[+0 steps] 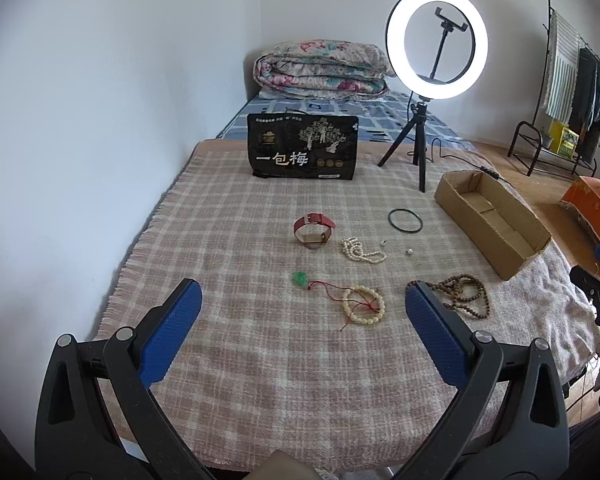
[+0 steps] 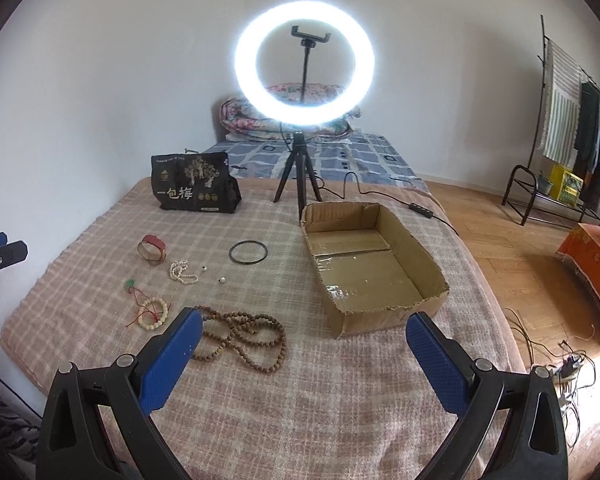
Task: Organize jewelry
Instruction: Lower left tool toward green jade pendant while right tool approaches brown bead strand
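**Both grippers wide and empty over scattered jewelry**

Blue-padded fingers point(image 2: 172, 356) of the right gripper point(image 2: 304, 360) stand spread wide with nothing between them, and the left gripper point(image 1: 304, 328) is just as wide and just as empty. All the jewelry lies loose on the checked blanket point(image 1: 240, 380); the cardboard box point(image 2: 374, 268) to the right holds nothing yet.

Closest to the right gripper is the brown bead necklace point(image 2: 244, 336), its nearest loop just beside the left pad. It looks the sensible first pick. Being long and limp, it will likely trail, so pinch where several strands bunch together and lift high enough to clear the box wall.

Ahead of the left gripper, the cream bead bracelet point(image 1: 363, 306) lies tangled with a red cord point(image 1: 332, 286) leading to a green pendant point(image 1: 299, 278); expect them to come up together. Farther back sit a red watch point(image 1: 314, 229), a pearl strand point(image 1: 362, 251), a black bangle point(image 1: 405, 221) and two tiny earrings point(image 1: 409, 251), which probably need a careful fingertip pinch against the soft blanket.
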`<state>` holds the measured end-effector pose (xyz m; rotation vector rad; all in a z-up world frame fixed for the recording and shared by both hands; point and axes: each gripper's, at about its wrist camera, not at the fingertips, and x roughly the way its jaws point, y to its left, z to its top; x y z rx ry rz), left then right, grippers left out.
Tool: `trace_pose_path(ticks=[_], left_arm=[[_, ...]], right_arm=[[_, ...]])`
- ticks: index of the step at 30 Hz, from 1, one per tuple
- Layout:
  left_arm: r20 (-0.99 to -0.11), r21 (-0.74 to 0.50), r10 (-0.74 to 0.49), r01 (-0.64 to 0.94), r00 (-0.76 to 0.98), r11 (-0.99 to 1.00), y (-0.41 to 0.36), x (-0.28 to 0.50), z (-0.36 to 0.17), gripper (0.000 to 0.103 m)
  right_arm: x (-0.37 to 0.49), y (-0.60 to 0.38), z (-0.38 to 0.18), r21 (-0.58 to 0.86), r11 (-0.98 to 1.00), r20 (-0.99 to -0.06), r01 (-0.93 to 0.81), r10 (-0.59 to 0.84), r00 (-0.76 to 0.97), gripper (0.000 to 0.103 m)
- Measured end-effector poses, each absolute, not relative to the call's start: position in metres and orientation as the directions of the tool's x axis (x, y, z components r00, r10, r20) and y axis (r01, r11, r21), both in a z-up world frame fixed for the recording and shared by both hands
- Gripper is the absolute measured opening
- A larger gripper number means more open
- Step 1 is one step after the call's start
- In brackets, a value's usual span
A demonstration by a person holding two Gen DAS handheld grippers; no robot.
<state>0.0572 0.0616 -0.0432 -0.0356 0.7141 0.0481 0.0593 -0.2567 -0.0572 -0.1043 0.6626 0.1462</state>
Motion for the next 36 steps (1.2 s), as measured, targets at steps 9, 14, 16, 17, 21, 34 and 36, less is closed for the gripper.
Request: trace_pose_path(ticks=[9, 14, 16, 17, 21, 34, 36], left_arm=[[-0.743, -0.087, -0.052, -0.020, 0.667, 0.996, 0.077, 0.094, -0.070, 0.093], [-0.786, -0.137, -0.080, -0.046, 0.614, 0.989, 0.090, 0.122, -0.082, 0.080], [-0.802, -0.166, -0.089, -0.076, 0.591, 0.983, 0.098, 0.134, -0.090, 0.074], [-0.808, -0.172, -0.089, -0.089, 0.583, 0.981, 0.101, 0.139, -0.094, 0.072], [-0.832, -0.200, -0.105, -0.118, 0.546, 0.973, 0.105, 0.158, -0.113, 0.072], [-0.890, -0.171, -0.078, -0.170, 0.450, 0.971, 0.081, 0.192, -0.176, 0.056], [-0.891, -0.174, -0.077, -0.179, 0.448, 0.968, 0.081, 0.199, -0.177, 0.056]], right_arm=[[0.107, -0.217, -0.103, -0.041, 0.935, -0.761, -0.352, 0.199, 0.617, 0.103], [0.124, -0.209, -0.128, -0.019, 0.923, -0.802, -0.384, 0.215, 0.557, 0.103], [0.127, -0.210, -0.135, -0.015, 0.923, -0.815, -0.386, 0.212, 0.539, 0.103], [0.130, -0.208, -0.139, -0.015, 0.922, -0.820, -0.388, 0.211, 0.532, 0.103], [0.139, -0.208, -0.150, -0.001, 0.922, -0.835, -0.387, 0.213, 0.508, 0.103], [0.144, -0.204, -0.176, 0.054, 0.932, -0.847, -0.358, 0.233, 0.478, 0.096], [0.145, -0.199, -0.179, 0.030, 0.925, -0.845, -0.378, 0.226, 0.485, 0.096]])
